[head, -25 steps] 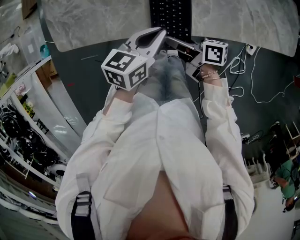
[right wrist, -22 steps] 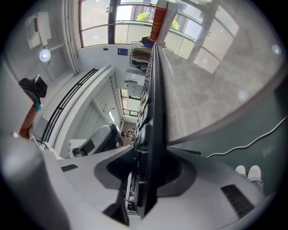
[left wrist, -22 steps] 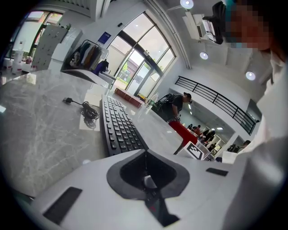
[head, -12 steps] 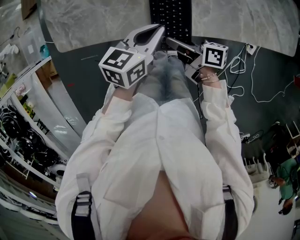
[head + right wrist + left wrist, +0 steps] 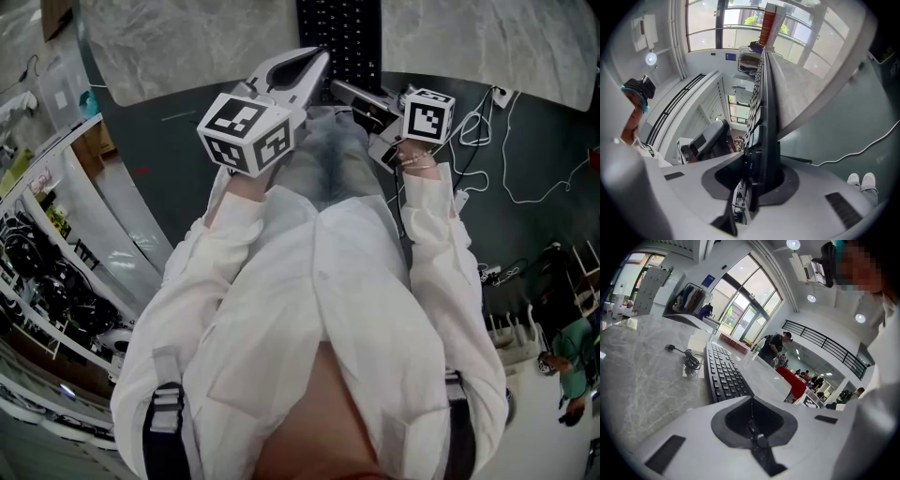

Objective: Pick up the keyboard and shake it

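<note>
Keyboard: the black keyboard (image 5: 339,37) lies on the marble table (image 5: 187,47) and runs straight away from you. Its near short end sticks out a little past the table's edge.
Keyboard to right tool: this near end stands edge-on between the jaws of your right gripper (image 5: 757,154), deep in the gap.
Right tool: its jaws have just been closing with the keyboard between them, and now they are clamped on that end, one on the key side and one on the underside.
Left tool: your left gripper (image 5: 314,64) has its jaws together with nothing in them. It hangs just beside the keyboard's near end, on the left, pointing down at a slant.
Other things: a coiled black cable (image 5: 689,359) lies on the table left of the keyboard, apart from it.
Writing: the key legends are too small to read. The marker cube (image 5: 429,114) on each tool shows only black and white square patterns.
</note>
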Tool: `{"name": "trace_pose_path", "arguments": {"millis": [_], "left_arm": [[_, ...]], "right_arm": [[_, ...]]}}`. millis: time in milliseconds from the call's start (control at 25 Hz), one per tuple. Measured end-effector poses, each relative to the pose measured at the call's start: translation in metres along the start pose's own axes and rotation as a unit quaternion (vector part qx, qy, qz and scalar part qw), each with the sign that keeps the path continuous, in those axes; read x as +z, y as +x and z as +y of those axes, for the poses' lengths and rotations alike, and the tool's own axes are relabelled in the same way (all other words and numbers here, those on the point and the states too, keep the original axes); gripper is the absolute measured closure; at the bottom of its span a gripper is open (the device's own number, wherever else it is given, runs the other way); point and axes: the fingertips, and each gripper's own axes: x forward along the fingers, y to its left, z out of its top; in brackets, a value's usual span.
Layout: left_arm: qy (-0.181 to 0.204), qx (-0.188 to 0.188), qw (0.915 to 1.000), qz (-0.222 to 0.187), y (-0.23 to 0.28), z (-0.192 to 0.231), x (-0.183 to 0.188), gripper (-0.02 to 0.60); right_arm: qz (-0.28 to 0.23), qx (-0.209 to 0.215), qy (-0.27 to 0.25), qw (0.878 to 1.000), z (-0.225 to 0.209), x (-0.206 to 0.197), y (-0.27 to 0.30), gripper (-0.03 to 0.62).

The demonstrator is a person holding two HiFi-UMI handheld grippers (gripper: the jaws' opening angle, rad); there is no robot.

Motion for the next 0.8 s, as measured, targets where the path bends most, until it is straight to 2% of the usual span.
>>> {"name": "trace_pose_path", "arguments": {"millis": [360, 800], "left_arm": [[0.0, 0.003, 1.0, 0.0, -0.002, 0.003, 0.001, 0.566], [0.01, 0.002, 0.9999, -0.002, 0.004, 0.01, 0.012, 0.566]], "right_arm": [[0.002, -0.003, -0.007, 1.0, 0.0, -0.003, -0.001, 0.487], [-0.001, -0.006, -0.04, 0.999, -0.004, -0.004, -0.004, 0.485]]}}
